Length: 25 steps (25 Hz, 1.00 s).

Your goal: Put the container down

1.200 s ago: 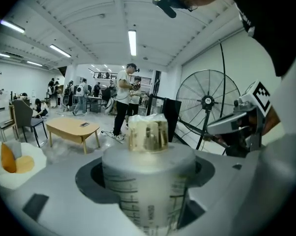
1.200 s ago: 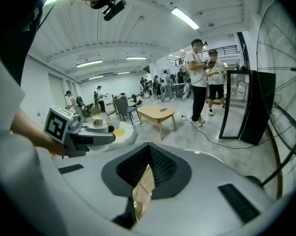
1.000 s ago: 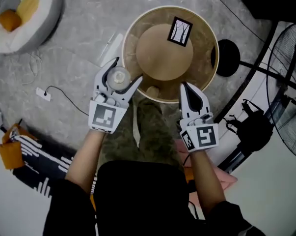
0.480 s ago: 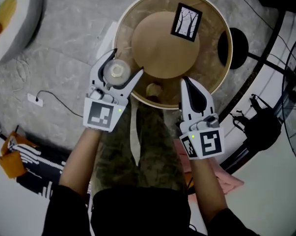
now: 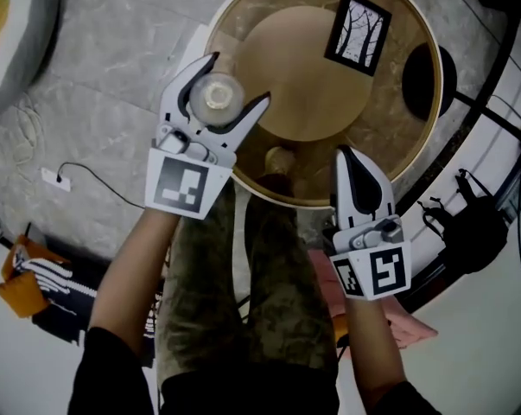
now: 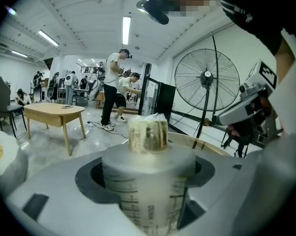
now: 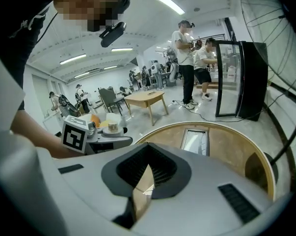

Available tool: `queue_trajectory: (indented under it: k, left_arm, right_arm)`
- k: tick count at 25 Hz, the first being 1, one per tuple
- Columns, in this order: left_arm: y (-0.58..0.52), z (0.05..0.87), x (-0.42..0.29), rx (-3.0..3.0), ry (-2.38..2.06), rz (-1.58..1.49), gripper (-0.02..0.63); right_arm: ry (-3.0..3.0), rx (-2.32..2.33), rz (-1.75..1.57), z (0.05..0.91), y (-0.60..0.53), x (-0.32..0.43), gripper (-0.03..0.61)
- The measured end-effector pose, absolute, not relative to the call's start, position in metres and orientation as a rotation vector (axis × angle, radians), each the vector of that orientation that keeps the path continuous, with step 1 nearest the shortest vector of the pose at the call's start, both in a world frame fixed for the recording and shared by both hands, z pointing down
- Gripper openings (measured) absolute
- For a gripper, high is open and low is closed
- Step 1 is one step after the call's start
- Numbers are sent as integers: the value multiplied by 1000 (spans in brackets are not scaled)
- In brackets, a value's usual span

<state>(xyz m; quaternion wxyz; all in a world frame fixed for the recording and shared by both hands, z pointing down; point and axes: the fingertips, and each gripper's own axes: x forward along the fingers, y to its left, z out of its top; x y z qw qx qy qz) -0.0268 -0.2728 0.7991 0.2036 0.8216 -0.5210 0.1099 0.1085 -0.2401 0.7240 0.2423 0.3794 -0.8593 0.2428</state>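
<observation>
Two grippers show from overhead, but only the left gripper view reveals printed scale lines down the container (image 6: 147, 181). The left gripper (image 5: 238, 80) pinches that container at the round table's (image 5: 312, 76) left rim. The right gripper's (image 5: 346, 158) jaws are pressed together, empty.

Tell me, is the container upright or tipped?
Upright: the container stands straight between the left gripper's jaws, top facing up.
</observation>
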Motion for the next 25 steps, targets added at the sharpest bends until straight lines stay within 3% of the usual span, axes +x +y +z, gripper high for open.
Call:
queue_trajectory:
  k: [25]
  left_arm:
    - [-313, 876, -13, 2286, -1436, 383, 348]
  right_arm:
    - [-2295, 1135, 642, 772, -261, 104, 21]
